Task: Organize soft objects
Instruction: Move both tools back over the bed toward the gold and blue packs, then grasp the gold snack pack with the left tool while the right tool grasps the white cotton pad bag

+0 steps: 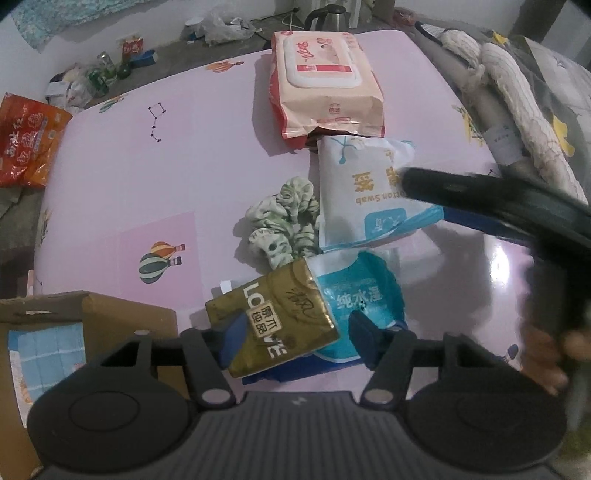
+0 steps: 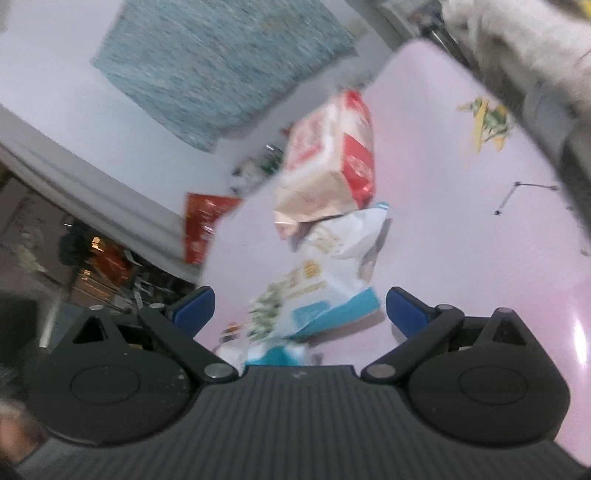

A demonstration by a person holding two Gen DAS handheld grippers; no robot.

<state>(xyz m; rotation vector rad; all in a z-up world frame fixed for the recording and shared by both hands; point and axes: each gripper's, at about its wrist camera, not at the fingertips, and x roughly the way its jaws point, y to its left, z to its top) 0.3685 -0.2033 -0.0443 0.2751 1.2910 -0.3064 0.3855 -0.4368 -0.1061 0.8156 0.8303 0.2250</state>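
The left gripper sits low and level over the pink counter, its jaws clenched on a gold tissue pack that lies tilted between the blue pads, half over a blue wet-wipe pack just ahead of the right-hand jaw. Straight ahead of those jaws come a green-and-white scrunchie, then a cotton swab bag touching it on the right, and farthest out a pink wet-wipe pack whose near end overlaps the bag. The right gripper is rolled hard to one side, so the counter runs up at a slant in its view; its jaws are released, spread wide with nothing between them, and the cotton swab bag lies just ahead of the gap with the pink wet-wipe pack beyond it. That view is smeared with motion blur. Only the left wrist view shows the right gripper from outside, as a dark blurred bar hanging over the swab bag with the person's right hand on its handle, plus a cardboard box to the left of the jaws and a kettle far ahead. Only the right wrist view shows a blue cloth on the wall.
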